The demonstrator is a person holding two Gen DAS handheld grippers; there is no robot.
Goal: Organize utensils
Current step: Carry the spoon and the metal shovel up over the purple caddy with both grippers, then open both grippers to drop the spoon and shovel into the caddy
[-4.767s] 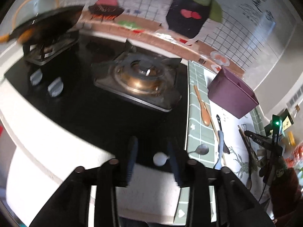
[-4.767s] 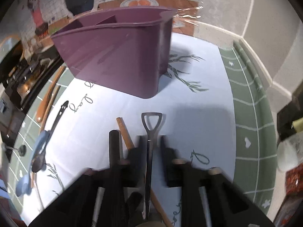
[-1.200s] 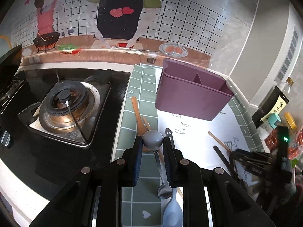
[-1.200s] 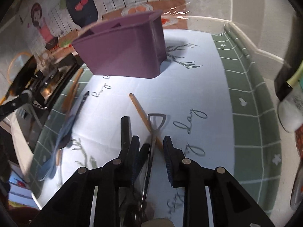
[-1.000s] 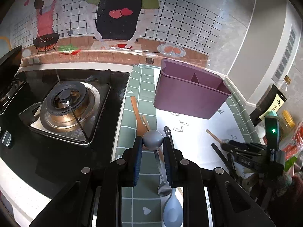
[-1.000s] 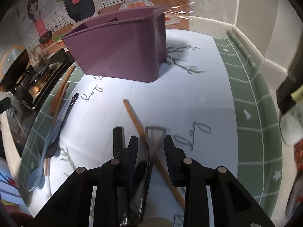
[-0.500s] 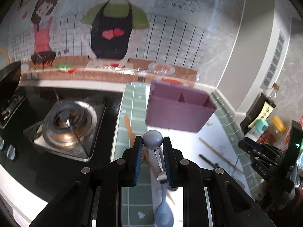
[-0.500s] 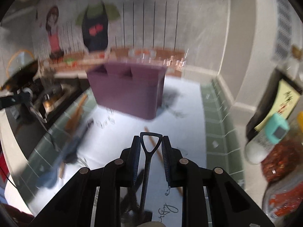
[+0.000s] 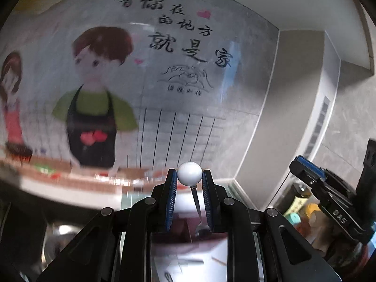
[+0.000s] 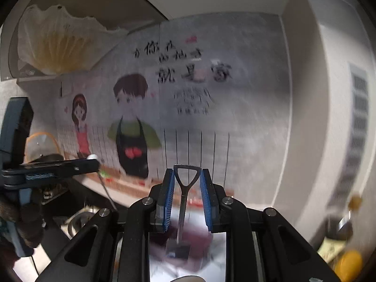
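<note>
A blurred worktop [image 10: 164,268] lies below, before a cartoon-tiled wall [image 9: 164,129]. A ball-topped spoon [image 9: 189,173] is clamped in the left gripper [image 9: 188,183], a shovel-handled spoon [image 10: 183,195] in the right gripper [image 10: 186,183], whose jaws have just been narrowing onto it. Both are carried high above the purple caddy [image 10: 199,242]; neither is yet judged stowed.

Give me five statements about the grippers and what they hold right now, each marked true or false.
1. The left gripper is shut on a ball-topped spoon. True.
2. The spoon's bowl points up. False: the bowl hangs below the ball.
3. The right gripper holds a shovel-handled utensil. True.
4. The right gripper holds a wooden chopstick. False: it holds a metal utensil with a triangular loop handle.
5. The purple holder shows blurred below the right gripper's fingers. True.
</note>
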